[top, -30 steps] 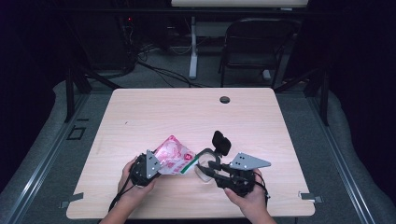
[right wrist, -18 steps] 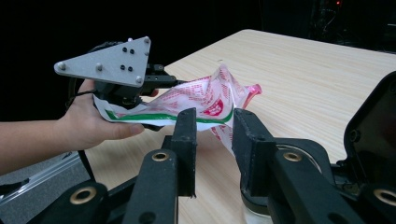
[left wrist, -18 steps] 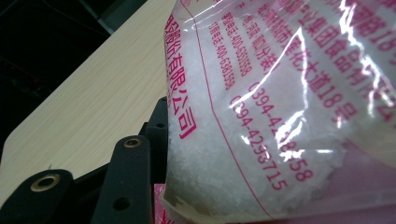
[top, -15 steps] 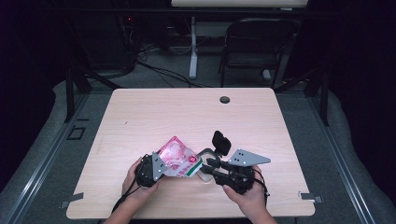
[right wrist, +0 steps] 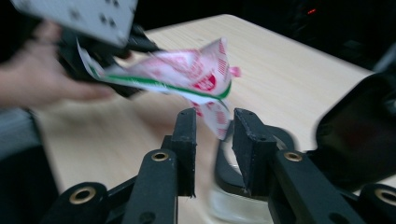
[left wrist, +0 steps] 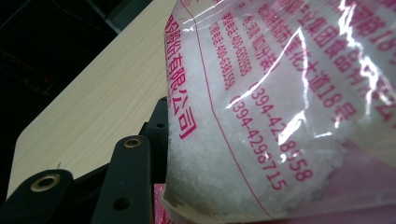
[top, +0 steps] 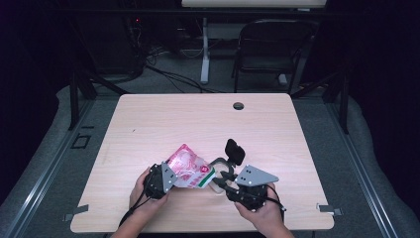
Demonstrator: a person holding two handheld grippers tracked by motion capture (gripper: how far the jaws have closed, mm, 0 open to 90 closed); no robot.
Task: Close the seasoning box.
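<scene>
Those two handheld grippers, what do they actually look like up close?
Both are black. The right gripper has two flat black jaws on arms with metal-ringed pivot holes, and a grey three-cornered plate on top. The left gripper carries a smaller grey plate, and a black cable trails from it.

The tabletop (top: 163, 124) carries one pink-printed plastic bag of white crystals (top: 189, 172), one clear glass jar (top: 216, 184) with one black hinged lid (top: 234, 151), and two hand-held grippers, left (top: 166, 177) and right (top: 225, 181).
</scene>
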